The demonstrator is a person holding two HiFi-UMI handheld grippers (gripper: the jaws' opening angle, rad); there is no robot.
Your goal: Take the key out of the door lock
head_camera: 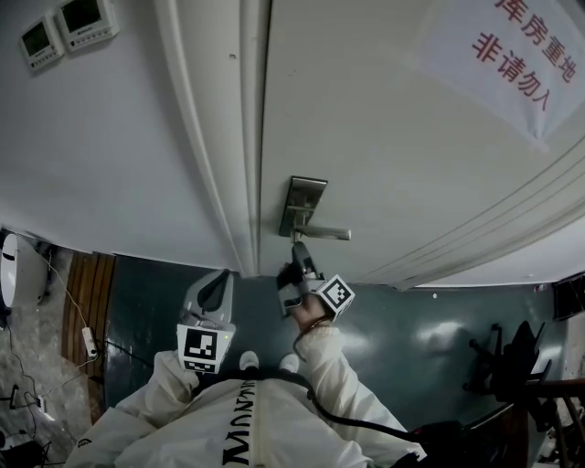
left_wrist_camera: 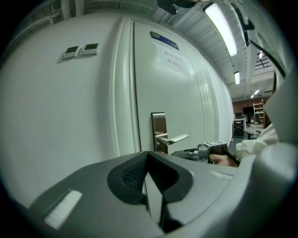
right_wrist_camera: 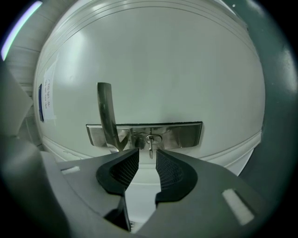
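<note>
A small metal key (right_wrist_camera: 150,144) sticks out of the steel lock plate (right_wrist_camera: 181,135) on the white door, beside the lever handle (right_wrist_camera: 106,111). My right gripper (right_wrist_camera: 147,155) is open. Its dark ribbed pads stand either side of the key's end without pressing on it. In the head view the right gripper (head_camera: 299,253) reaches up just under the lock plate (head_camera: 302,203) and handle (head_camera: 326,234), and it hides the key there. My left gripper (head_camera: 216,291) hangs back by the door frame, shut and empty; its own view shows the pads (left_wrist_camera: 135,169) meeting at the tips.
The white door frame (head_camera: 224,137) runs left of the lock. Two wall control panels (head_camera: 69,27) sit at the upper left, and a paper sign with red characters (head_camera: 521,55) is on the door. A power strip and cable (head_camera: 89,341) lie on the floor at left. Dark stands (head_camera: 512,356) are at right.
</note>
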